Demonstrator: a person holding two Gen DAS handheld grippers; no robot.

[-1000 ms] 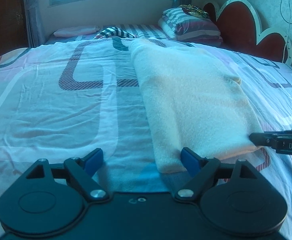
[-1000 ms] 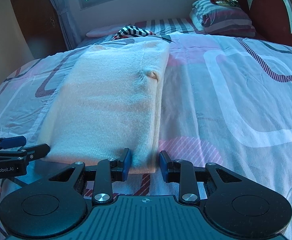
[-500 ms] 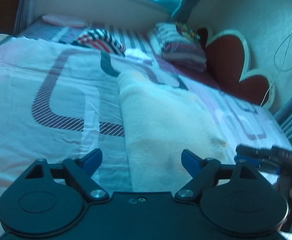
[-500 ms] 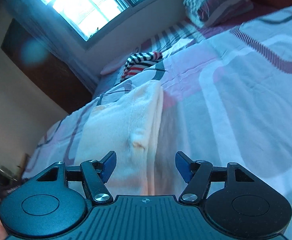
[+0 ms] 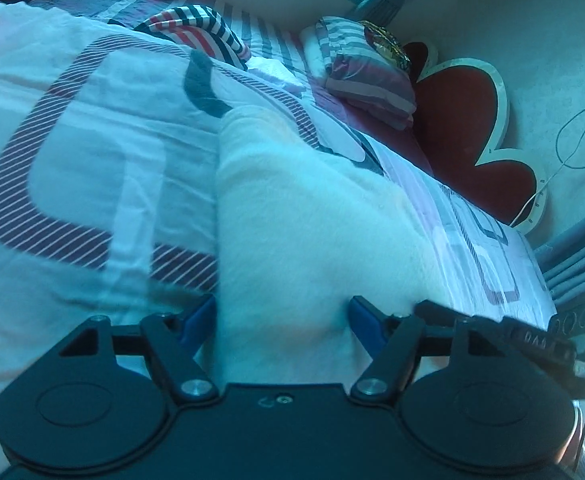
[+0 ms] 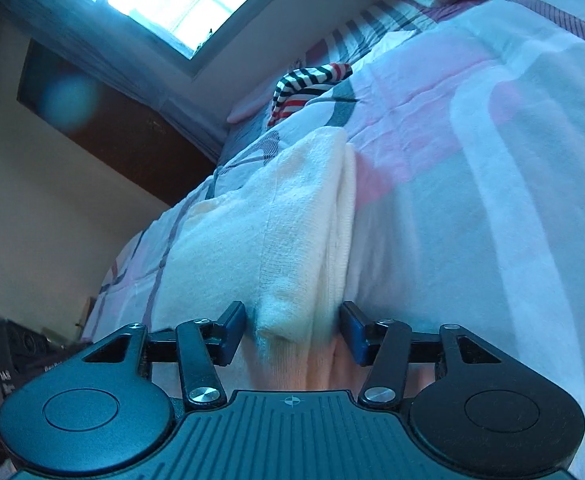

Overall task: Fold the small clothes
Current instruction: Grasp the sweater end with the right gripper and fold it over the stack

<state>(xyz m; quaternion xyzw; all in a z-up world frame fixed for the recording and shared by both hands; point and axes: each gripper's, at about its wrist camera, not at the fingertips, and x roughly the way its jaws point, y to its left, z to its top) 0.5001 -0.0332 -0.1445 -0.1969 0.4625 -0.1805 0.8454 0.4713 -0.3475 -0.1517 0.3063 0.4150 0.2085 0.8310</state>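
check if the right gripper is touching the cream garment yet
Cannot tell. In the right wrist view the right gripper is open astride the cream garment, its edge between the fingers, but no contact or gap shows plainly.

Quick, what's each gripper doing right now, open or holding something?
Left gripper: open, its fingers either side of the folded cream knit garment.
Right gripper: open, straddling the garment's near corner, not clamped.

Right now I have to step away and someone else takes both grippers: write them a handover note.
Left gripper: open, jaws straddling the near end of the cream garment, nothing clamped.
Right gripper: open, jaws either side of the garment's layered right edge.
The garment lies lengthwise on the bed, already folded into a long strip.
Left: close both grippers on the near end and fold it toward the far end. A striped garment waits near the pillows.
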